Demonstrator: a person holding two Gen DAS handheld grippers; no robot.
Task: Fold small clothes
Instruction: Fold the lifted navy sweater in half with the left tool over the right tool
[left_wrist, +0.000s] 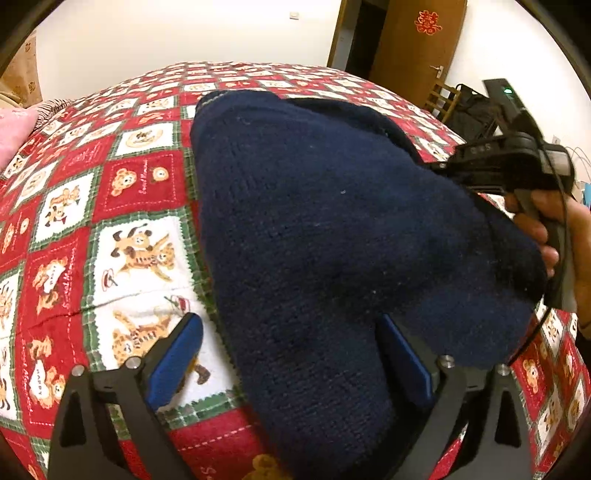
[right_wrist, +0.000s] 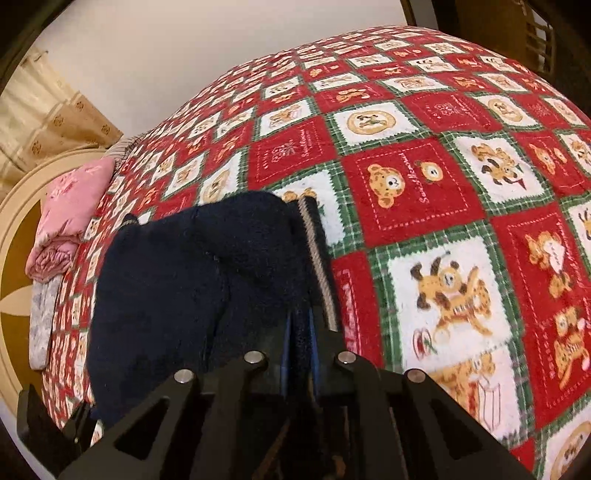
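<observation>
So the left gripper (left_wrist: 291, 354) is spread wide — its blue pads (left_wrist: 177, 358) sit well apart and aren't pressing on anything, even though a lobe of the navy knit sweater (left_wrist: 332, 236) runs down between them and partly covers the right-hand pad. The sweater fills most of what's ahead of that gripper, bunched up on the bed's red-and-white bear-print blanket (left_wrist: 122, 192), with bare blanket showing off to its left. Up and to the right of it you can see the right gripper (left_wrist: 476, 166) from the side, with a hand (left_wrist: 546, 236) wrapped around its handle right at the sweater's far edge. From the right wrist view, the right gripper (right_wrist: 301, 332) is pressed together on a fold of the navy sweater (right_wrist: 192, 273) — fabric is pinched between the blue pads, and a ribbed edge with a pale stripe (right_wrist: 317, 258) runs straight ahead from the fingertips. The bulk of the sweater lies to that gripper's left, blanket (right_wrist: 436, 192) stretches out to its right. Further left, at the edge of the bed, there's a folded pink cloth (right_wrist: 70, 218) near a cream headboard (right_wrist: 14, 229).
</observation>
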